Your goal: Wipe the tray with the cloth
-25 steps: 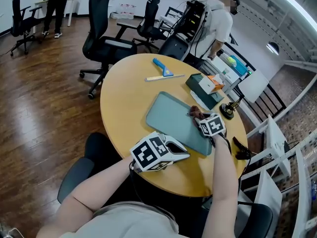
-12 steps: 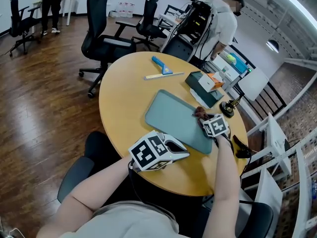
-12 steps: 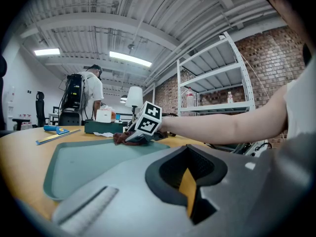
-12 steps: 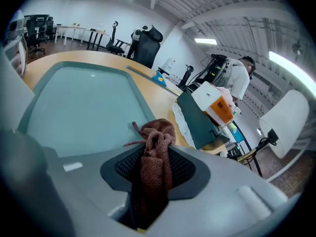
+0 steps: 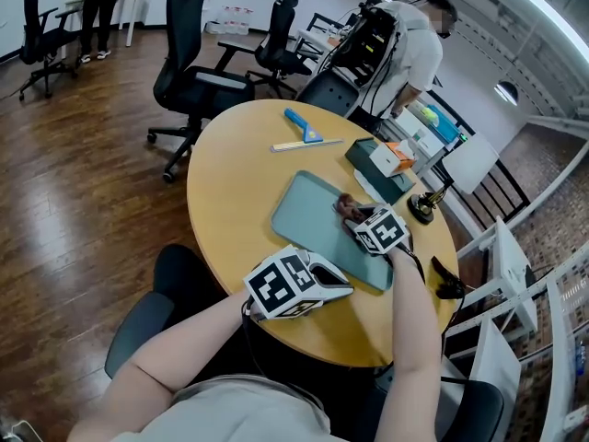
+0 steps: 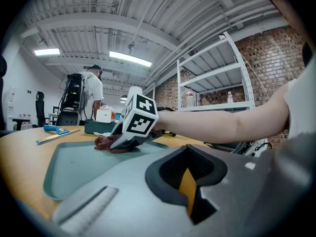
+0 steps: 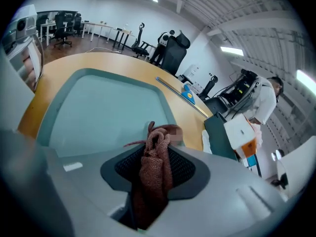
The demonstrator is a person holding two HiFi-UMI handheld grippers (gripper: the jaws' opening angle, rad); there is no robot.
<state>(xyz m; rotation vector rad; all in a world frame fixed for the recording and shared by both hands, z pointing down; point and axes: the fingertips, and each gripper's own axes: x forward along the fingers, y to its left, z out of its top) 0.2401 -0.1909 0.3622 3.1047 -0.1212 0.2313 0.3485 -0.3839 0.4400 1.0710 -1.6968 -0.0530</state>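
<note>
Right gripper point(image 5: 355, 217): fingers closed on the cloth point(image 5: 346, 206), a bunched brown wad that fills the gap between them and pokes out ahead.

Cloth: down on the tray point(image 5: 308, 215), close to the tray's long edge on the side of the dark box point(image 5: 366, 157).

Tray: flat on the worktop point(image 5: 235, 168). Most of its bare bed lies away from the cloth, across to the opposite long edge and along its length.

Left gripper point(image 5: 342, 288): fingers together, nothing held, resting at the tray's near short end, well apart from the cloth.

Judgement: the right hand is the working one. The next stroke should run from the cloth down the tray's long axis.
</note>
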